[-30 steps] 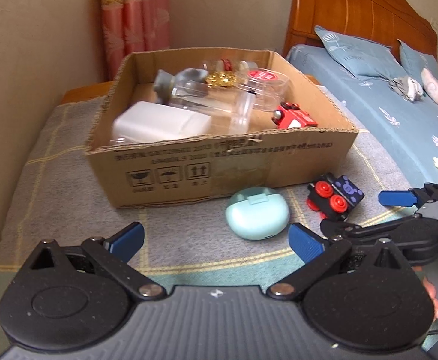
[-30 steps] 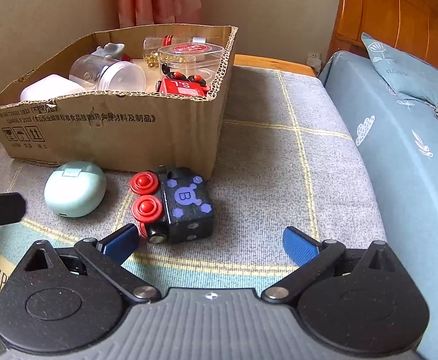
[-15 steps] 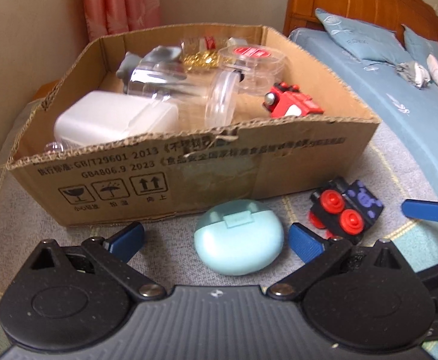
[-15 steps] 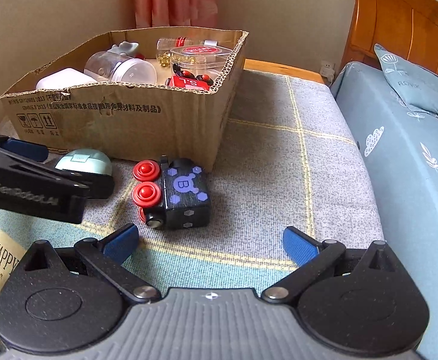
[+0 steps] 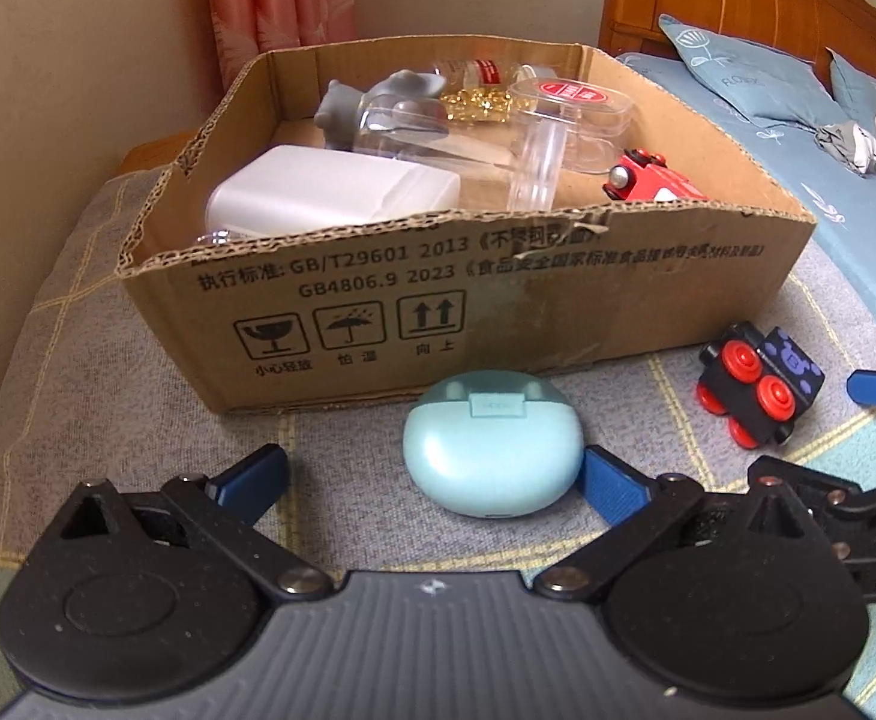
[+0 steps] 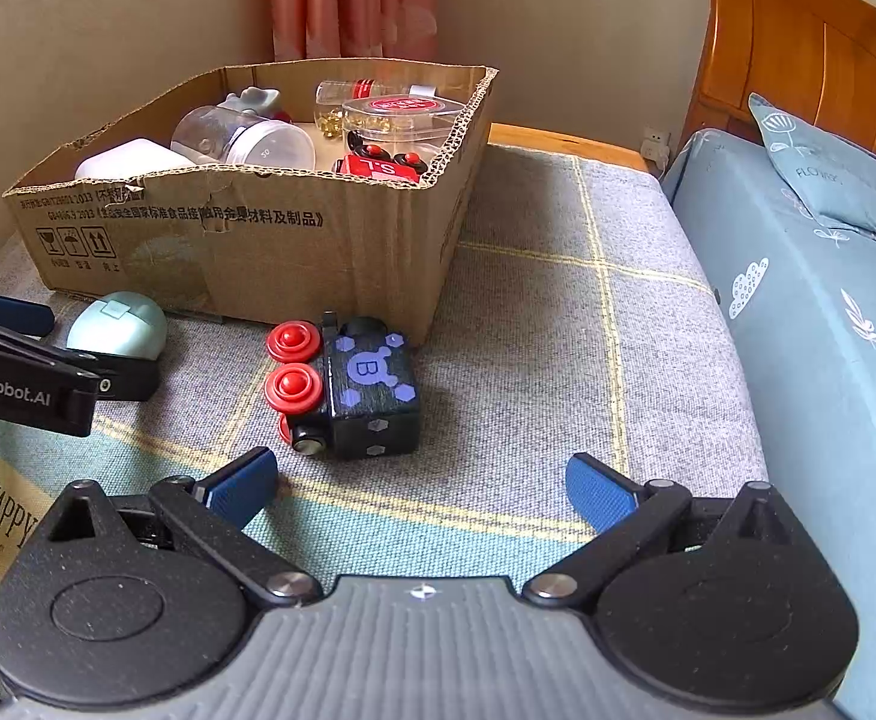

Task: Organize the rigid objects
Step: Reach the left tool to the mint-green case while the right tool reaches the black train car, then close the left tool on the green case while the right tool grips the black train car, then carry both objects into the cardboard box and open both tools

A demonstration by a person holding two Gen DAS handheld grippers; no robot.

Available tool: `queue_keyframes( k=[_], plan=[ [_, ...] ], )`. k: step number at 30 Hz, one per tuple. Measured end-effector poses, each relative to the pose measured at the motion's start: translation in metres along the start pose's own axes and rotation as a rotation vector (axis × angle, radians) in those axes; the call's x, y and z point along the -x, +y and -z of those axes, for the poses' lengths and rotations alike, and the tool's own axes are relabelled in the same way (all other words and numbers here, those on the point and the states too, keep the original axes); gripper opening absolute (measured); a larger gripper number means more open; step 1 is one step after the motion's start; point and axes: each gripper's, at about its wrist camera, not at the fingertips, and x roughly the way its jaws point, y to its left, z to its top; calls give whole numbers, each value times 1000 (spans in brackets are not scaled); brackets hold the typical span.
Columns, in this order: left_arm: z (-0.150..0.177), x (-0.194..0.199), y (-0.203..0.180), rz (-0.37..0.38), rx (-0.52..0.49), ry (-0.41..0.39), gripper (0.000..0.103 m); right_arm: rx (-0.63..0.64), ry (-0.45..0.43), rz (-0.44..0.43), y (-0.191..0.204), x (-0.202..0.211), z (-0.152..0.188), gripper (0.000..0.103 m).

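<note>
A mint-green earbud case (image 5: 492, 444) lies on the grey cloth in front of the cardboard box (image 5: 498, 294). My left gripper (image 5: 432, 480) is open, its fingers on either side of the case's near end; the right finger is close to or touching it. The case also shows in the right wrist view (image 6: 119, 325). A black toy train block with red wheels (image 6: 357, 387) lies by the box's corner, also in the left wrist view (image 5: 759, 384). My right gripper (image 6: 423, 486) is open and empty, just short of the block.
The box holds a white case (image 5: 330, 192), clear plastic jars (image 5: 468, 144), a grey figure (image 5: 372, 99) and a red toy car (image 5: 654, 180). A bed with a blue sheet (image 6: 810, 312) and a wooden headboard (image 6: 798, 42) lies to the right. A wall stands at the left.
My left gripper has moved forward and down to the earbud case, so its fingers now flank it. My right gripper has moved slightly closer to the toy block.
</note>
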Motion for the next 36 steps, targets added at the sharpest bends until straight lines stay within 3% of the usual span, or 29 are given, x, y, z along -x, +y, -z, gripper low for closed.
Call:
queue_keyframes(
  k=[3, 11, 17, 27, 36],
  plan=[
    [0, 1, -2, 16, -40, -26, 99, 0, 2, 0, 0, 0, 0, 103],
    [-5, 6, -10, 68, -65, -41, 69, 46, 7, -40, 5, -5, -7, 103],
    [-8, 4, -14, 65, -67, -39, 65, 112, -4, -101, 13, -15, -19, 102],
    [-8, 5, -13, 77, -79, -39, 61, 149, -9, -117, 20, -6, -26, 56],
    [-5, 13, -12, 103, -153, -27, 61, 188, -6, -139, 20, 9, -27, 55]
  ],
)
